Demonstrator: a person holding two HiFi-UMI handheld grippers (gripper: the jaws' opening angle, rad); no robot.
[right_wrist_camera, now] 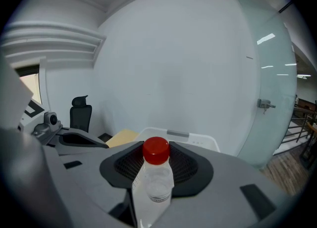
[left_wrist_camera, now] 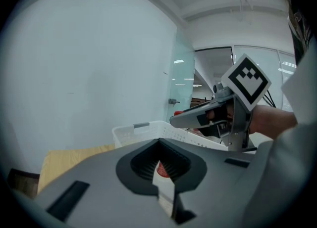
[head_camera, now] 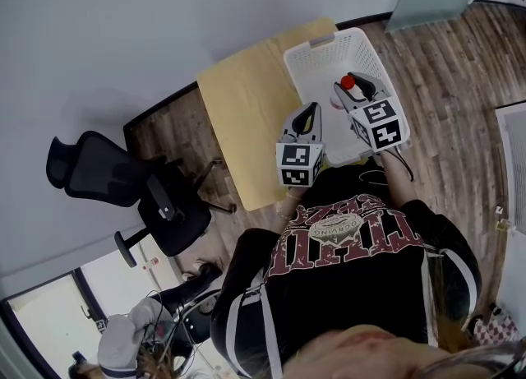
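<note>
Right gripper (head_camera: 353, 90) is clamped on a clear plastic bottle (right_wrist_camera: 154, 185) with a red cap (right_wrist_camera: 156, 151). The bottle stands upright between the two jaws, its cap rising just above them. In the head view this gripper is over the white plastic basket (head_camera: 317, 47), which sits at the far right end of a pale wooden table (head_camera: 238, 114). Left gripper (head_camera: 306, 117) is just beside the right one, over the basket's near left edge. Its jaws are drawn almost together, and a thin white piece (left_wrist_camera: 164, 187) with a red patch at its top is pinched between them; what it is cannot be made out. A person in a black printed shirt (head_camera: 345, 238) holds both grippers. A black office chair (head_camera: 123, 184) stands on the wood floor (head_camera: 460, 65), left of the table.
</note>
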